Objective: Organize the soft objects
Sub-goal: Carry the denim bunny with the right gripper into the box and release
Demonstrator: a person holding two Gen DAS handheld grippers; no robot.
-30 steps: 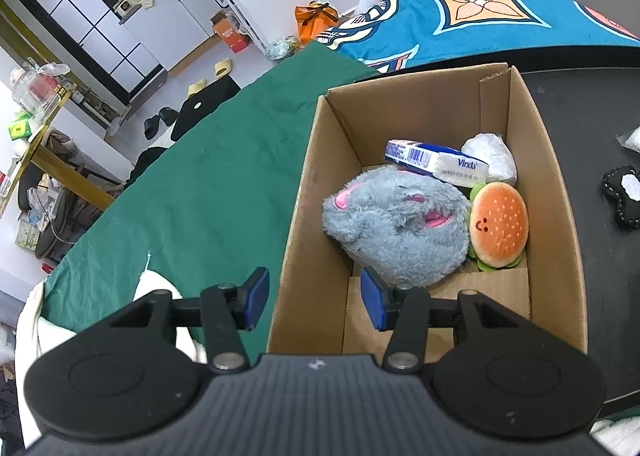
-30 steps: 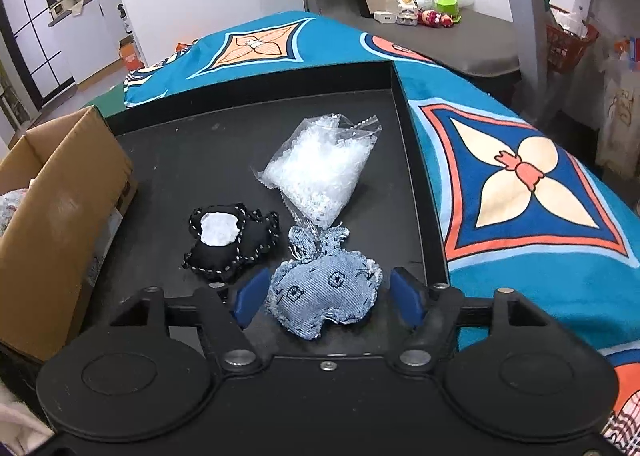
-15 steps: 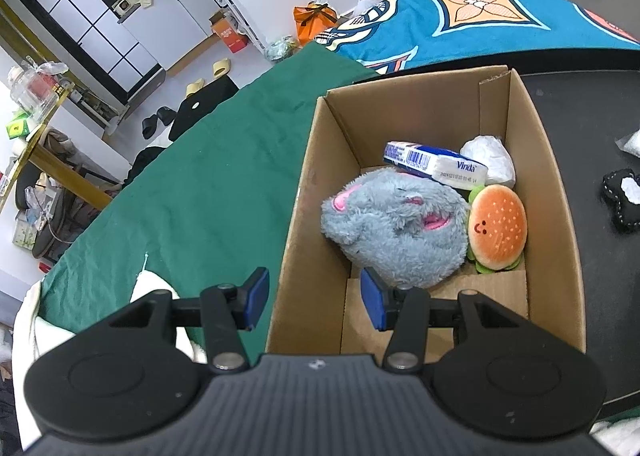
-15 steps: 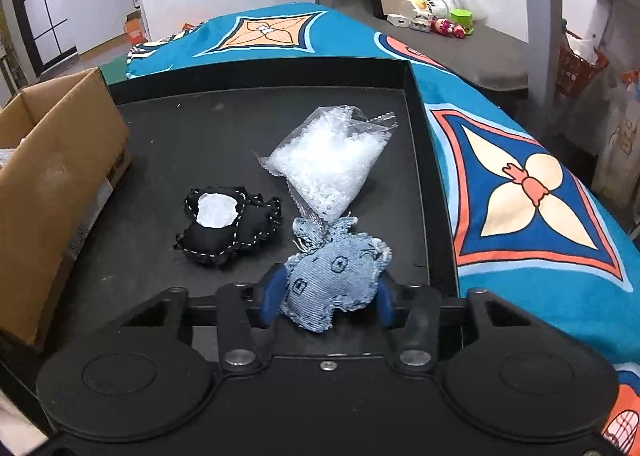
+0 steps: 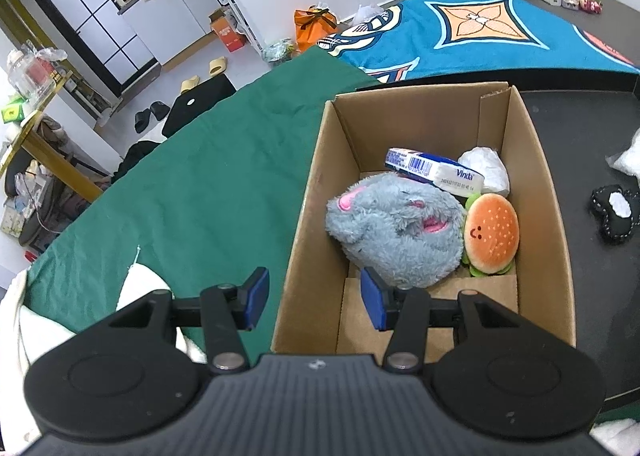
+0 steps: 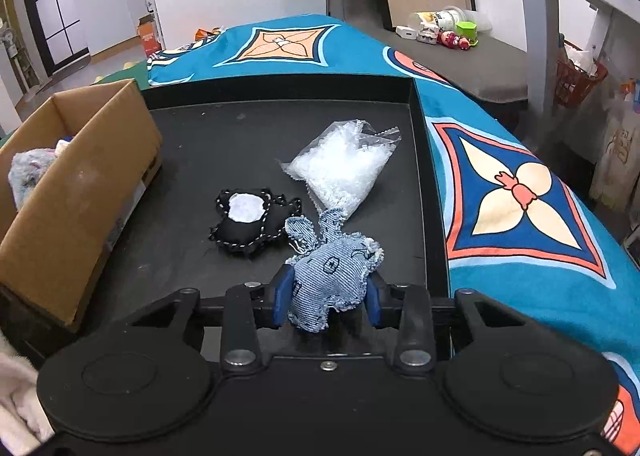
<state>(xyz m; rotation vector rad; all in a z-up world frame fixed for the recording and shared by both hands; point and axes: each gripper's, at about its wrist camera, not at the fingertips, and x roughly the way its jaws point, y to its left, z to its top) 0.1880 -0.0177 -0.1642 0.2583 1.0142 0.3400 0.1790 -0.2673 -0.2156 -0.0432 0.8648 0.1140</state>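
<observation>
Cardboard box [image 5: 316, 191] sits at the left end of the black tray [image 6: 430, 191]. Inside: grey plush [image 5: 396, 228], burger plush [image 5: 491, 234], tissue pack [image 5: 434, 173], white wad [image 5: 486, 169]. Left gripper [image 5: 314, 298] hangs over the box's near left wall, fingers apart, nothing gripped. Right gripper [image 6: 326, 298] has just been closing, pads clamped on the denim toy [image 6: 332, 272]. Black stitched toy [image 6: 252, 221] and clear bag of white bits [image 6: 344, 167] lie on the tray.

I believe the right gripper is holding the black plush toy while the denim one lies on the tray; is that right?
Not quite: the two are swapped. The right wrist view shows the right gripper holding the denim toy, while the black plush toy lies on the tray.
</observation>
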